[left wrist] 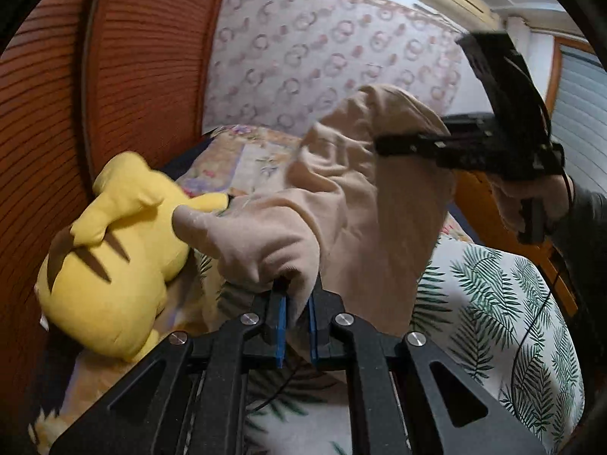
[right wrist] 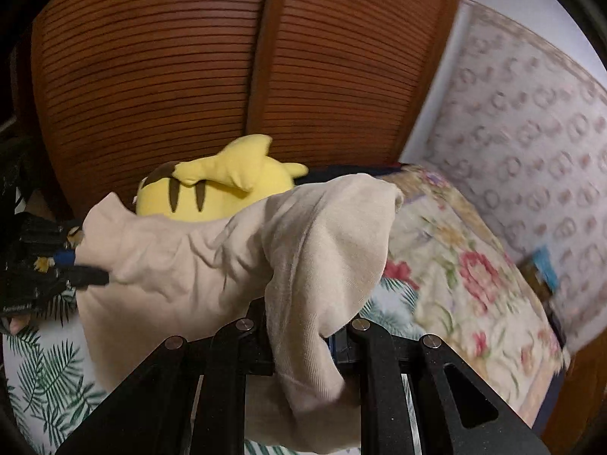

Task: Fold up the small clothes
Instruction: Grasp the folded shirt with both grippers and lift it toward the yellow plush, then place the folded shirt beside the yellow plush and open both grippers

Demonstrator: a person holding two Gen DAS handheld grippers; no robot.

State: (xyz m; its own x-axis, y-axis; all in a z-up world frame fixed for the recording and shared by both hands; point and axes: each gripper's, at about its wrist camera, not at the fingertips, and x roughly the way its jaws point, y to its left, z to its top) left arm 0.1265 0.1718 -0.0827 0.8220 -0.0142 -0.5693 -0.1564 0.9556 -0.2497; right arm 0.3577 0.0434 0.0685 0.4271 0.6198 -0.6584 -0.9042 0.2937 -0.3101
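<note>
Hanging between both grippers: a beige garment (left wrist: 341, 197) was lifted clear of the bed, its cloth stretched from one tool to the other and sagging in the middle.

Left gripper (left wrist: 297, 305): its blue-padded fingers (left wrist: 281, 326) stood narrow, pinched on a bunched edge of the beige garment, which rose from the tips toward 12 o'clock in the left wrist view.

Right gripper (left wrist: 383, 144): seen from the left wrist camera at about 2 o'clock, it was clamped on the far upper end of the garment; in its own view the cloth draped over the fingers and hid the tips, so the grip showed only from the other side.

Person's hand (left wrist: 531, 197): it was wrapped round the right gripper's handle at 3 o'clock in the left wrist view, with a dark sleeve behind it.

Garment's place: in the right wrist view it filled the centre, running from the left gripper at 9 o'clock across to the near fingers at 6 o'clock.

Yellow plush toy (left wrist: 114, 265): it lay on the bed at 9 o'clock of the left gripper, just beside the garment's edge.

Leaf-print sheet (left wrist: 493, 303): it covered the bed below the garment, at 4 o'clock.

Floral quilt (right wrist: 474, 273): it lay at 3 o'clock in the right wrist view, partly blurred.

Slatted wooden doors (right wrist: 170, 76): they stood behind the toy at 12 o'clock.
</note>
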